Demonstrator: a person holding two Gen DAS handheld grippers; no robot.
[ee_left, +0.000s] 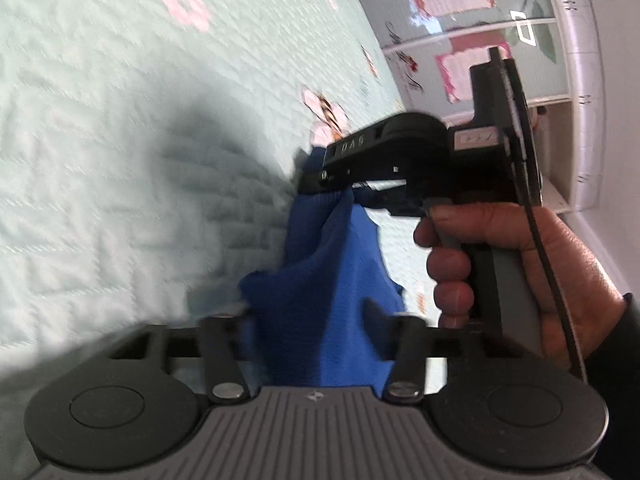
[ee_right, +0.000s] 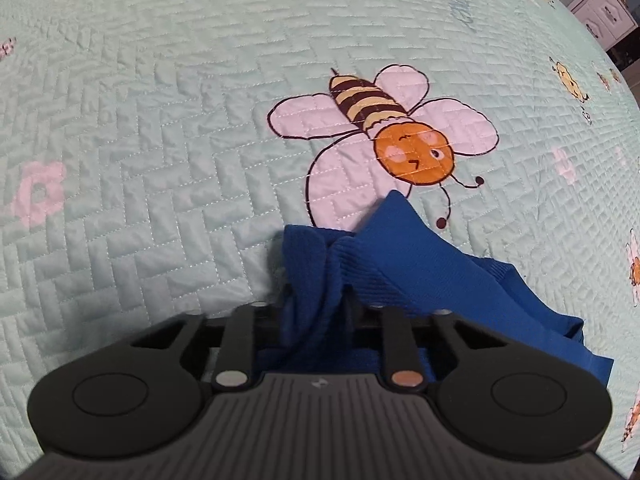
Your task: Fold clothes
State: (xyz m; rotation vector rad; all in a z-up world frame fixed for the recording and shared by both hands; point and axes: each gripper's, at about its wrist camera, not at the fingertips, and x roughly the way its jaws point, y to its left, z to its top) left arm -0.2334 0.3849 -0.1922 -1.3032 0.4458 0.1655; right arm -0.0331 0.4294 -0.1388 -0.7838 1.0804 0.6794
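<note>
Both grippers had clamped down on bunched blue garment (ee_right: 384, 264) over the quilt (ee_right: 140, 128): left gripper (ee_left: 316, 344) and right gripper (ee_right: 316, 312) alike. Those bites looked thick and uneven, so a layer could have slipped free on the lift, spoiling the fold.

Left wrist view is motion-blurred: quilt (ee_left: 120, 128) stitching smears and the prints on the far wall (ee_left: 460, 20) are unreadable. Left gripper (ee_left: 320, 320) fingertips are buried in the blue garment (ee_left: 320, 280), so pad contact can't be seen directly. Right gripper (ee_left: 324, 184) tips are also lost in the cloth; the small label on its body is too blurred to read. Right wrist view: right gripper (ee_right: 316, 312) fingers are covered by the blue garment (ee_right: 400, 256), which hides part of the bee print (ee_right: 384, 136). Garment type can't be told.
</note>
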